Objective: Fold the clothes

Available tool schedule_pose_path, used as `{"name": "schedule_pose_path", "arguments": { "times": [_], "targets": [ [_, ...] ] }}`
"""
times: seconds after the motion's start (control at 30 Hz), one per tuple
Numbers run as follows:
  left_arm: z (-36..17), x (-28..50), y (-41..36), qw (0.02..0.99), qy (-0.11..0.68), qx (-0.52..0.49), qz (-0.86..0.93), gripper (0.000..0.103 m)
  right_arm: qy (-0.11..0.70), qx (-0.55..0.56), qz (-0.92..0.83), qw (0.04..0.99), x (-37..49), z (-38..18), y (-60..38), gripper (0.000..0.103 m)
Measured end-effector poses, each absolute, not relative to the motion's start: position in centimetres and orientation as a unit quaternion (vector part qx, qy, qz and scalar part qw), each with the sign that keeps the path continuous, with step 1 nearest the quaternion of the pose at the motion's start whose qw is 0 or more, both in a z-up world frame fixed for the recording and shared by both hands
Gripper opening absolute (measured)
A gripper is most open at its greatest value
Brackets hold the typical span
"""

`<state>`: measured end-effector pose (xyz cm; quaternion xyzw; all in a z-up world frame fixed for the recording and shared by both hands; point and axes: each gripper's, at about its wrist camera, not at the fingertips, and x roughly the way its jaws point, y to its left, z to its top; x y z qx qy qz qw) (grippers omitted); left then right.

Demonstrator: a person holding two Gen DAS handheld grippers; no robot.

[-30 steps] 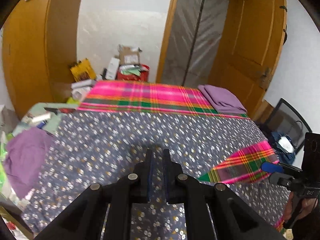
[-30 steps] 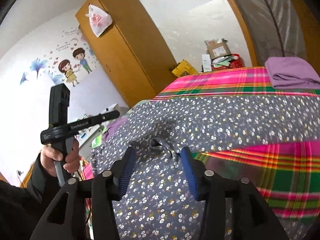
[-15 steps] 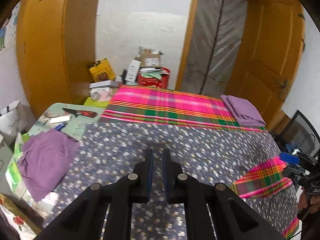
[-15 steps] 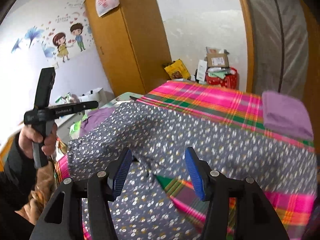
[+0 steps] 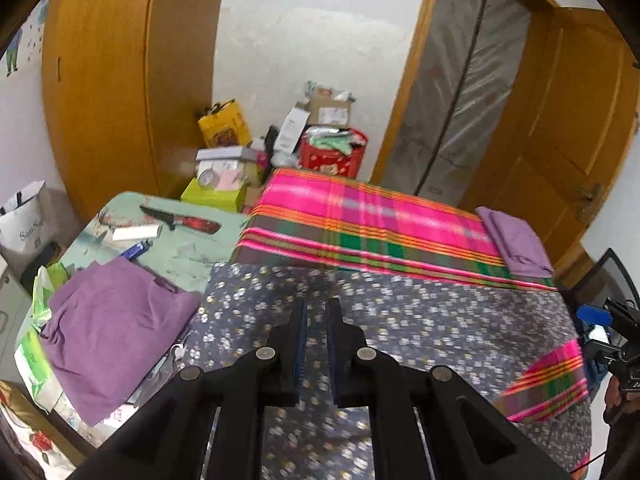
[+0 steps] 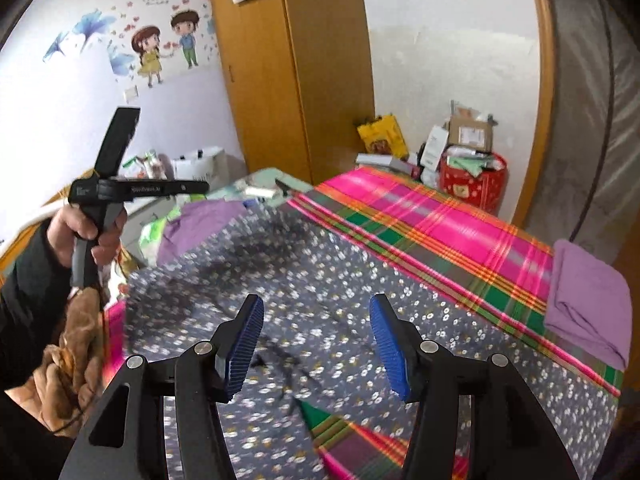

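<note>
A grey-blue floral garment [image 5: 440, 320] [image 6: 320, 264] lies spread over the bed's pink plaid sheet [image 5: 360, 216] [image 6: 440, 216]. My left gripper [image 5: 316, 308] hovers above the garment's left part, its pads nearly together with only a slim gap and nothing between them. In the right wrist view a hand holds that left gripper [image 6: 200, 187] up in the air at the left, clear of the cloth. My right gripper [image 6: 316, 312] stands wide open above the garment's near part, with nothing in its jaws. Its blue pad shows at the edge of the left wrist view, right gripper [image 5: 600, 316].
A folded purple cloth [image 5: 516, 244] [image 6: 588, 300] rests on the sheet's far right corner. Left of the bed a side table [image 5: 192, 256] carries another purple cloth [image 5: 108, 320], a knife [image 5: 180, 220] and small items. A wardrobe [image 5: 100, 80], boxes [image 5: 320, 136] and a door [image 5: 560, 120] stand behind.
The right gripper has lifted away from the bunched floral cloth between its pads, rolled level and spread wider. The left gripper has drifted left, bringing the side table into view.
</note>
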<state>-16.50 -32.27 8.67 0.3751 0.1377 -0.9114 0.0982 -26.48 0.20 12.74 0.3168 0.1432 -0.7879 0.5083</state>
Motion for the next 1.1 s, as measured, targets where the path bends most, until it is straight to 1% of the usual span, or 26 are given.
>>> {"name": "schedule_pose_path", "arguments": {
  "times": [0.17,0.27,0.57,0.67,0.8,0.83,1.1],
  "targets": [
    [5.7,-18.7,-34.8,0.104,0.132,0.399,-0.902,0.009,0.182,0.324,-0.787,0.493,-29.7,9.6,-1.7,0.057],
    [4.2,-20.0,-36.4,0.114,0.126,0.407,-0.898,0.009,0.179,0.334,-0.783,0.493,-31.8,8.2,-2.6,0.057],
    [0.5,-23.0,-41.4,0.128,0.156,0.415,-0.887,0.01,0.188,0.348,-0.771,0.5,-36.5,4.7,-6.4,0.057],
    [-0.6,-23.6,-42.4,0.117,0.156,0.419,-0.887,0.015,0.195,0.356,-0.762,0.505,-37.5,3.4,-7.6,0.057],
    [-1.4,-23.8,-43.2,0.097,0.158,0.414,-0.891,0.027,0.207,0.363,-0.746,0.518,-38.7,1.9,-9.2,0.057],
    [-1.6,-23.9,-43.3,0.093,0.159,0.413,-0.892,0.028,0.212,0.365,-0.742,0.521,-39.1,1.5,-9.7,0.057],
    [-2.9,-25.1,-43.8,0.08,0.152,0.423,-0.89,0.029,0.226,0.382,-0.717,0.538,-41.6,-0.8,-13.2,0.057]
  ]
}}
